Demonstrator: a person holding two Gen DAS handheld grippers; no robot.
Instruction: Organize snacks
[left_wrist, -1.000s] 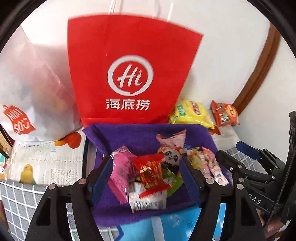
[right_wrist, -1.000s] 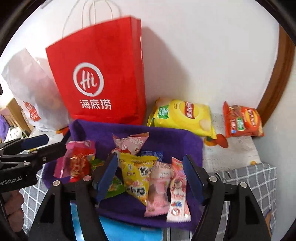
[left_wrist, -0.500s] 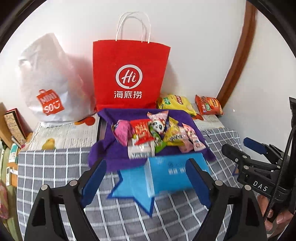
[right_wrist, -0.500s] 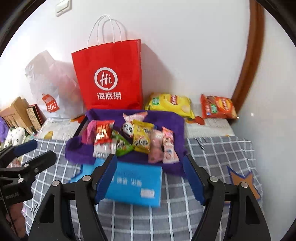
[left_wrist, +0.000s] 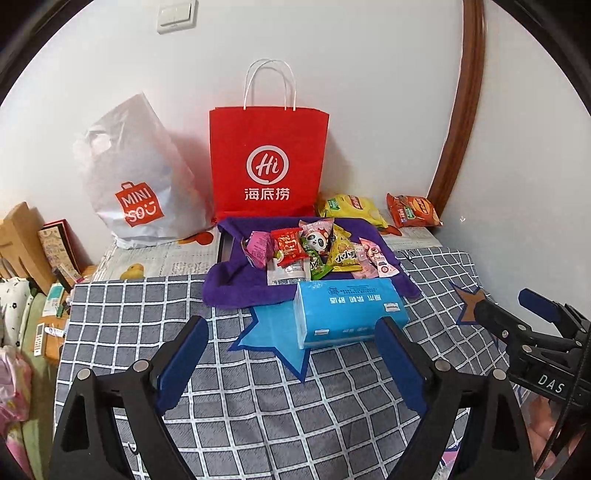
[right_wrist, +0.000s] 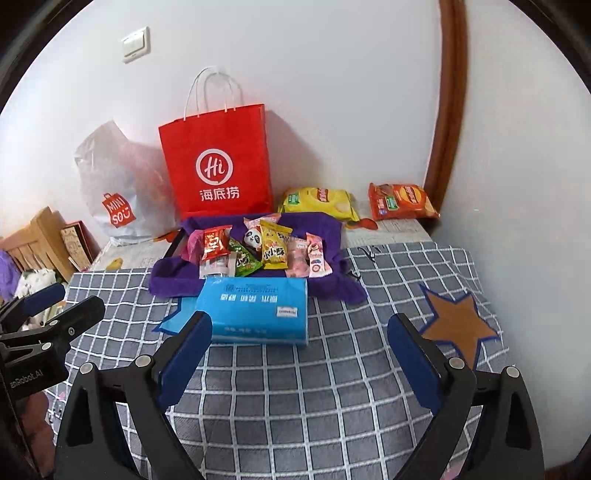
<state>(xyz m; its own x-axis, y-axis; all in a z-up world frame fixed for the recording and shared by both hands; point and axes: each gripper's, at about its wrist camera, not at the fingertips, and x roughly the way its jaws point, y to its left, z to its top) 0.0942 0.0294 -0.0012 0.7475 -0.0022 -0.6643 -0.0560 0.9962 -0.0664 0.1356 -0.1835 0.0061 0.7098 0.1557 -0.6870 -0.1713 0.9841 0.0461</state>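
Observation:
Several small snack packets lie in a row on a purple cloth at the far side of the checked tablecloth. A yellow chip bag and an orange chip bag lie behind the cloth by the wall. My left gripper hangs well back from the snacks, jaws opening, nothing between them. My right gripper is likewise back over the tablecloth, jaws opening and empty. Each gripper shows at the edge of the other's view.
A blue tissue pack lies in front of the purple cloth. A red paper bag and a white plastic bag stand against the wall. Star patches mark the checked tablecloth. Clutter lies off the left edge.
Both grippers have pulled back and up from just above the snacks, so the whole table now shows. Their jaws have spread wider. The snack packets stay on the purple cloth.

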